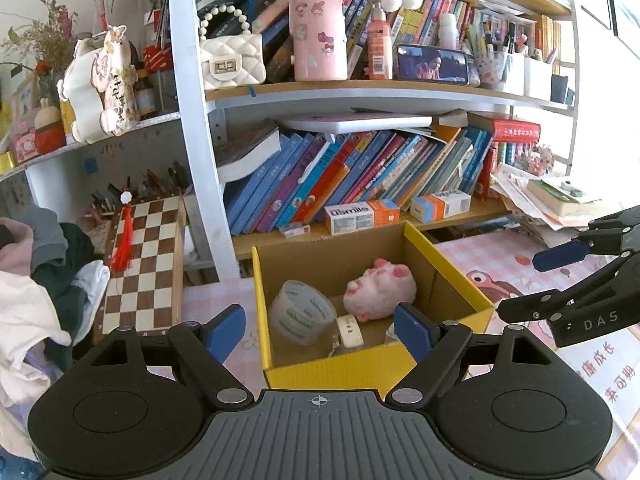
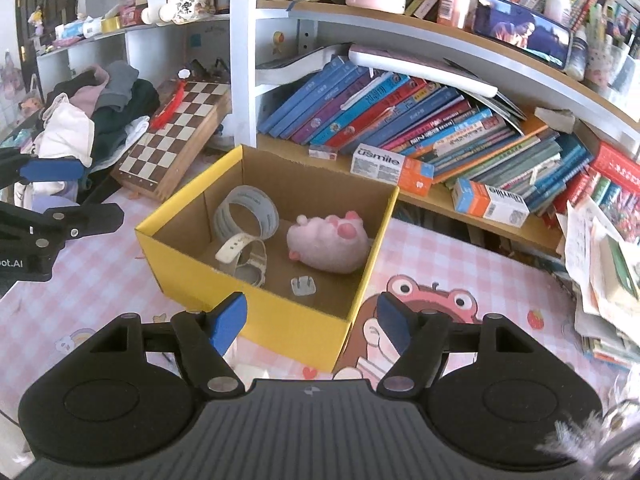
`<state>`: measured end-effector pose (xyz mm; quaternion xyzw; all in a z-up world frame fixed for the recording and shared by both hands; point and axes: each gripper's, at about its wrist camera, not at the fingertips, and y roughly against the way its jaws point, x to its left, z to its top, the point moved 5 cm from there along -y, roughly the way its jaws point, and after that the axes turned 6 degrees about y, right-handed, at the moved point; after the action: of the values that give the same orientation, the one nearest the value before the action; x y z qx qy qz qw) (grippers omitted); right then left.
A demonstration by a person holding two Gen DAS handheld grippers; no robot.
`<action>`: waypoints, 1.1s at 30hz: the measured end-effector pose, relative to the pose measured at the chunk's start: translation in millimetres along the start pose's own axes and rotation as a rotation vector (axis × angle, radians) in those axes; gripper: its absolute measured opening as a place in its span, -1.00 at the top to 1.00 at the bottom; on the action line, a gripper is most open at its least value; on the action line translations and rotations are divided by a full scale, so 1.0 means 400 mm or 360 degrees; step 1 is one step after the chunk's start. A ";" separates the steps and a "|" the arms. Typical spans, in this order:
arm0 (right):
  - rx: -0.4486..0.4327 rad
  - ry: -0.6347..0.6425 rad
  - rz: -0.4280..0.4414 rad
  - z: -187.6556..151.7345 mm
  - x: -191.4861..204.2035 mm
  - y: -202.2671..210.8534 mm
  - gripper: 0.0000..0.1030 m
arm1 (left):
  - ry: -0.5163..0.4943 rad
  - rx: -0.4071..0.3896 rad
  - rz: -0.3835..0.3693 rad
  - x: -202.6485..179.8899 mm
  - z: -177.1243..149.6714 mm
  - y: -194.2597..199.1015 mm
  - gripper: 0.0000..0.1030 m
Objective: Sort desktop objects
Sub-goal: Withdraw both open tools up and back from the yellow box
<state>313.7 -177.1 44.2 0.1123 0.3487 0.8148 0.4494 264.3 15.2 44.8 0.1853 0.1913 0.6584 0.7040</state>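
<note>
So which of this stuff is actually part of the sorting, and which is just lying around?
Part of the job: yellow box, tape roll, pink plush toy, white watch, small plug.

Lying about: chessboard, clothes pile, shelf books, toothpaste boxes.

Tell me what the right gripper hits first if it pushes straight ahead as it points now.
Most likely the near wall of the yellow cardboard box, which lies directly ahead of the open right gripper. Depth is unclear; if the gripper rides higher, it could clear the rim and pass over the small clear plug adapter inside.

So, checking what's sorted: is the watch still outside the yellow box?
No, the watch lies inside the yellow box, beside the tape roll.
</note>
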 end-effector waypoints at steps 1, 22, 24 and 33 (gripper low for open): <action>0.0001 -0.0008 -0.0004 -0.007 0.003 0.004 -0.37 | 0.0000 0.0005 -0.0001 0.001 -0.006 0.004 -0.63; 0.0039 -0.0203 -0.0125 -0.155 0.034 0.079 -0.45 | -0.0020 0.0111 -0.0027 0.009 -0.125 0.069 -0.63; 0.0051 -0.0222 -0.0132 -0.170 0.038 0.081 -0.46 | -0.0020 0.0124 -0.0030 0.009 -0.137 0.072 -0.63; 0.0107 -0.0295 -0.0186 -0.244 0.057 0.082 -0.51 | 0.0030 0.0221 -0.0025 0.018 -0.211 0.078 -0.63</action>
<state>230.9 -215.7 -8.3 0.1818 0.3385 0.7612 0.5224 194.8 25.1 -11.9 0.2261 0.2445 0.6398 0.6927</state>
